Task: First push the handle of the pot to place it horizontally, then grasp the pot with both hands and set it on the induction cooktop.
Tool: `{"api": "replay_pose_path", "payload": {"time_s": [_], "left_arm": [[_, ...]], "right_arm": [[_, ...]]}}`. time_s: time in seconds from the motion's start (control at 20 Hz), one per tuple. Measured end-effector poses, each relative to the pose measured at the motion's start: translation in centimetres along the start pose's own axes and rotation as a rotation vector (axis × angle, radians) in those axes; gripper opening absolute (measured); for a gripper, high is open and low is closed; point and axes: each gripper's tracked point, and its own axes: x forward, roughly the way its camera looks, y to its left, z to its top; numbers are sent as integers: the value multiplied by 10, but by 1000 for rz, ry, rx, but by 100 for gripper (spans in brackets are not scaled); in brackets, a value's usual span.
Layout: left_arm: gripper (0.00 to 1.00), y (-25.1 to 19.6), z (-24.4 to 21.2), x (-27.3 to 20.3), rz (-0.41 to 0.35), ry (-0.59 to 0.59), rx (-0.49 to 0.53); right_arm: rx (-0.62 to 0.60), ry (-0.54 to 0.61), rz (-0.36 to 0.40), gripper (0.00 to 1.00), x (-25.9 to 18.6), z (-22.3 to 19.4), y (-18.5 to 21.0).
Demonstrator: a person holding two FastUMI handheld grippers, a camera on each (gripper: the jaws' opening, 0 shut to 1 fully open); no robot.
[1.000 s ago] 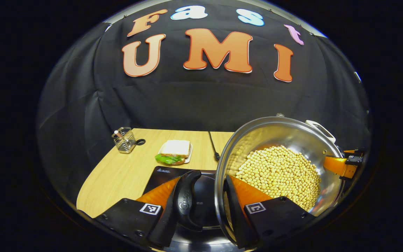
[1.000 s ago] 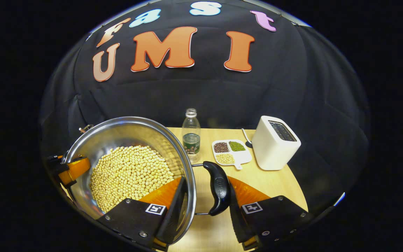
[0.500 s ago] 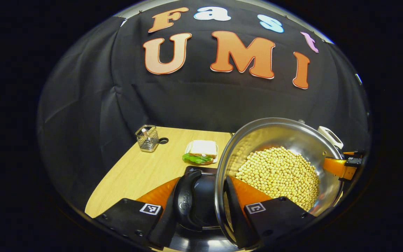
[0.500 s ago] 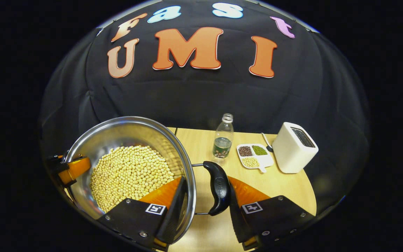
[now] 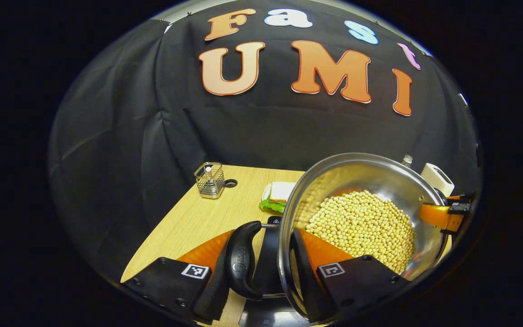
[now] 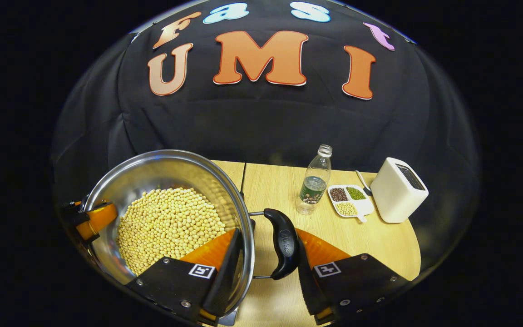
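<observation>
Wooden table (image 6: 370,240); both tongs (image 5: 261,272) (image 6: 266,268) clamped across pot (image 6: 161,175) rim and handle; handle logo illegible.

Carrying the pot (image 5: 393,181), I've swung both views leftward, so the sandwich (image 5: 278,196) and wire basket (image 5: 209,180) slid right. The cooktop (image 5: 268,254) has slipped beneath the pot, and the bottle (image 6: 314,186) and toaster (image 6: 397,190) drifted right.
</observation>
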Motion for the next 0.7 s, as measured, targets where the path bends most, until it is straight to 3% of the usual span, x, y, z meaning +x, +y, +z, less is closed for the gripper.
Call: {"api": "replay_pose_path", "payload": {"time_s": [0.7], "left_arm": [[70,10,-26,44,-15,89,-36]], "right_arm": [[4,77,-6,65,35,-24,21]]}}
